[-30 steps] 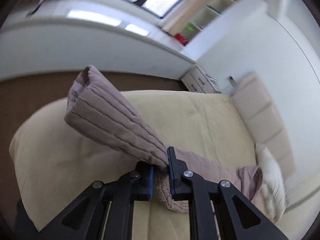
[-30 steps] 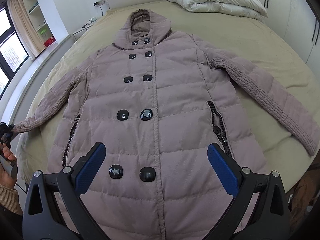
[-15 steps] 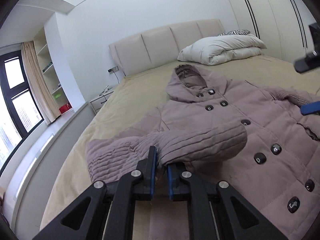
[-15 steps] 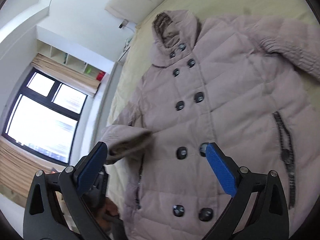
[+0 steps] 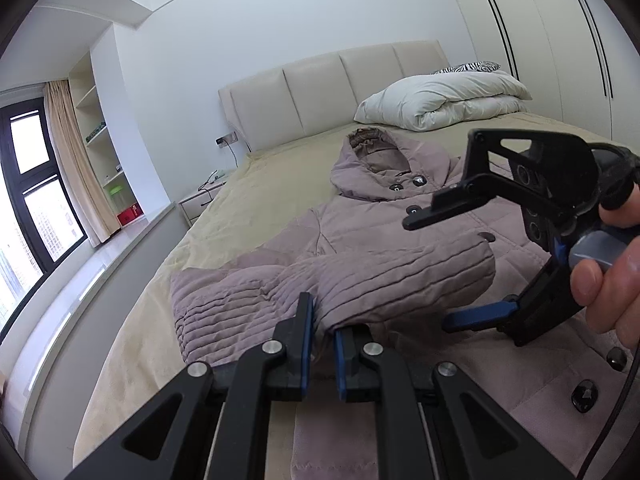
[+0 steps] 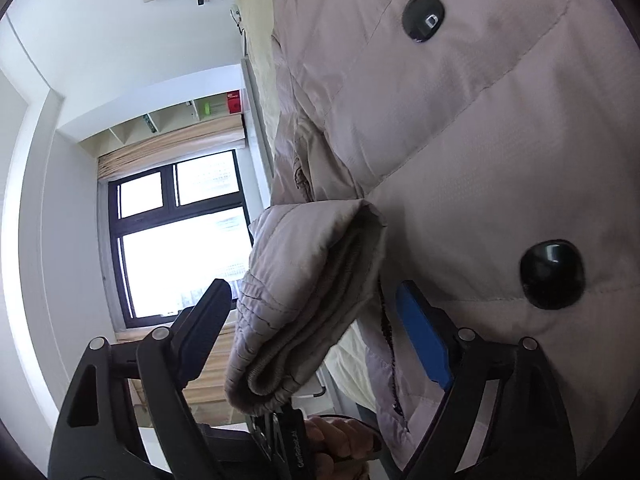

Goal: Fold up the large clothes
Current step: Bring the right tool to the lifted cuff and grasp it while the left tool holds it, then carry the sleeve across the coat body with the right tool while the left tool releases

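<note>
Left wrist view: the coat (image 5: 400,240) lies face up on the bed (image 5: 248,200). The left gripper (image 5: 320,332) has its fingers clamped on the sleeve (image 5: 360,280), drawn across the chest for a fold.

Right wrist view: the right gripper (image 6: 316,328) is closing, fingers apart around the cuff (image 6: 304,300), likely to take over.

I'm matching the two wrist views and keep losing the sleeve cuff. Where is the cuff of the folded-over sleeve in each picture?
Left wrist view: the sleeve cuff lies right of centre on the coat, past the left gripper, which pinches the sleeve.
Right wrist view: the sleeve cuff hangs at lower centre, between the closing jaws of the right gripper.
Shared landmark: the dark-framed window.
</note>
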